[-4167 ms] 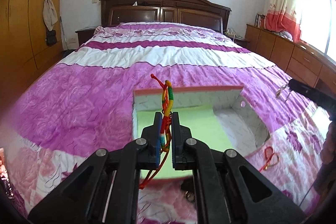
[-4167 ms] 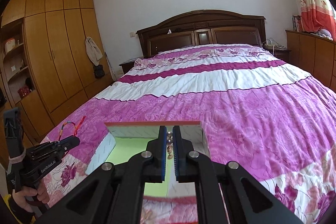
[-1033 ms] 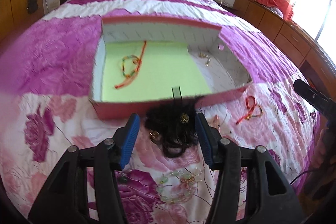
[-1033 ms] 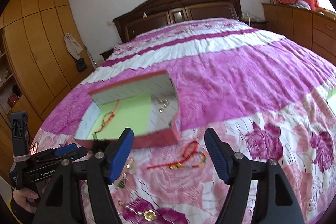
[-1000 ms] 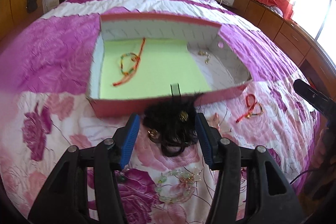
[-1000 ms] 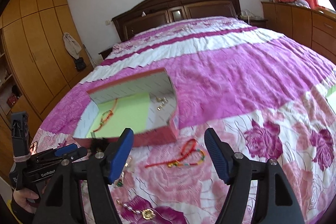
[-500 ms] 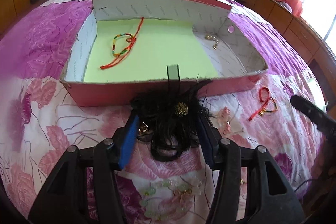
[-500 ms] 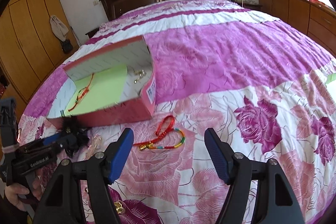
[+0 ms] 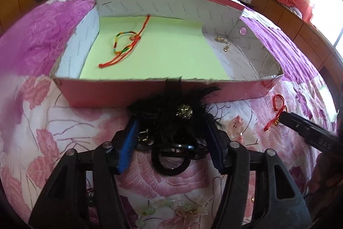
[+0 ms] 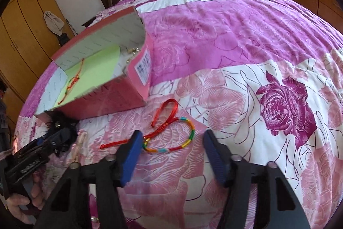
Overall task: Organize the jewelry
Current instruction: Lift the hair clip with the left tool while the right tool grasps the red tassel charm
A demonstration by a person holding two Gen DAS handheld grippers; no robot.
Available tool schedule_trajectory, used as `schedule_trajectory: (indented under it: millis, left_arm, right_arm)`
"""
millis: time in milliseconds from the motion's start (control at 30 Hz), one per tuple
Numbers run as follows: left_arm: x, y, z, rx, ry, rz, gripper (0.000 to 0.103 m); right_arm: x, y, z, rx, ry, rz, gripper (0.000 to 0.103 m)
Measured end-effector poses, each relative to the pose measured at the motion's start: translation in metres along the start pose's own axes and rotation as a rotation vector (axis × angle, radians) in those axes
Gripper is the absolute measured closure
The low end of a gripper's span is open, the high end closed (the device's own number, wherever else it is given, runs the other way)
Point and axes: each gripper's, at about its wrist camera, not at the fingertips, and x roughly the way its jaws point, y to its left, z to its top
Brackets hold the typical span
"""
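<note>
A black feathered hair ornament (image 9: pixel 171 115) with a gold bead lies on the bedspread against the front wall of the pink box (image 9: pixel 103 91). My left gripper (image 9: pixel 171 143) straddles it. Its jaws are opening, and the feathers fill the gap between the blue pads. A red cord bracelet with a rainbow band (image 10: pixel 171 134) lies on the quilt right of the box (image 10: pixel 120 102). My right gripper (image 10: pixel 172 149) is low over it, jaws closing, the band between the pads but not pinched. Inside the box lie a rainbow bracelet (image 9: pixel 126 44) and a gold chain (image 9: pixel 224 43).
A green-bead bracelet (image 9: pixel 169 209) and a pink charm (image 9: pixel 235 125) lie on the quilt near my left gripper. The right gripper's finger (image 9: pixel 304 130) reaches in beside the red bracelet (image 9: pixel 278 108). A hand (image 10: pixel 23 205) holds the left gripper (image 10: pixel 42 147). Headboard, wardrobe and dressers stand around the bed.
Both grippers have sunk toward the quilt. The left now has the black ornament between its pads. The right has come down over the red bracelet and its jaws have narrowed.
</note>
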Motion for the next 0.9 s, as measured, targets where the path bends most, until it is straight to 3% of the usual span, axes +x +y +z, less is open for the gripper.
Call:
schedule_trajectory:
  millis: [167, 300, 333, 400, 900]
  left_arm:
    - [0.002, 0.007, 0.000, -0.025, 0.004, -0.027, 0.049]
    - [0.000, 0.005, -0.002, -0.016, -0.007, -0.052, 0.062]
    - [-0.002, 0.004, -0.002, -0.010, -0.010, -0.047, 0.068]
    - [-0.006, 0.004, -0.003, 0.001, -0.023, -0.058, 0.078]
    - [-0.042, 0.009, -0.007, 0.008, -0.093, -0.102, 0.077]
  right_arm:
    - [0.004, -0.005, 0.000, 0.013, 0.008, 0.013, 0.059]
    - [0.001, -0.006, 0.000, 0.012, -0.003, 0.020, 0.080]
    - [0.000, -0.006, -0.001, 0.015, -0.008, 0.029, 0.094]
    - [-0.003, -0.007, -0.001, 0.021, -0.014, 0.045, 0.096]
    - [-0.046, 0.021, -0.006, -0.067, -0.146, 0.100, 0.098]
